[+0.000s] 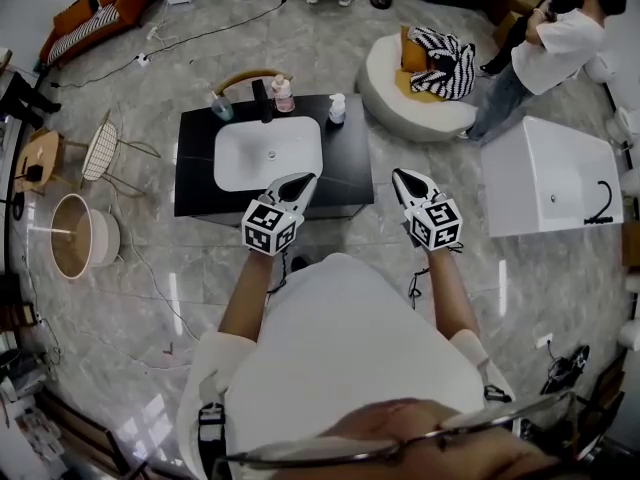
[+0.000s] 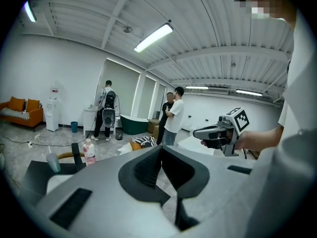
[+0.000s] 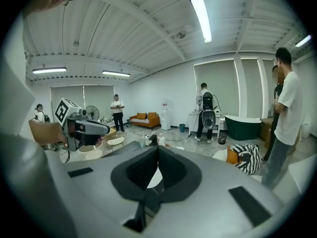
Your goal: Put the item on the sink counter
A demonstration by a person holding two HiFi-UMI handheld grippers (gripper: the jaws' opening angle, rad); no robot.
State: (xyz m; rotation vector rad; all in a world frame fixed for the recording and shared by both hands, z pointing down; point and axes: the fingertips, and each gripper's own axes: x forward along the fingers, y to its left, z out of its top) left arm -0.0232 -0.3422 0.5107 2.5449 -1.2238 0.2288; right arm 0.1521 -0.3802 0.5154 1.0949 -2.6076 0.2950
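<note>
The black sink counter (image 1: 352,158) with a white basin (image 1: 268,154) stands in front of me in the head view. At its back edge are a greenish cup (image 1: 222,108), a black faucet (image 1: 263,98), a pink bottle (image 1: 283,94) and a white pump bottle (image 1: 337,108). My left gripper (image 1: 304,180) hovers over the counter's front edge, shut and holding nothing. My right gripper (image 1: 401,176) hangs just off the counter's right front corner, also shut and holding nothing. In the left gripper view the jaws (image 2: 161,148) are pressed together; in the right gripper view they (image 3: 157,150) meet too.
A white tub (image 1: 545,178) stands to the right, with a person (image 1: 555,43) behind it. A round white seat with a striped cushion (image 1: 440,63) lies beyond the counter. A wire chair (image 1: 100,153) and a round basket (image 1: 75,236) stand at the left, and cables run across the floor.
</note>
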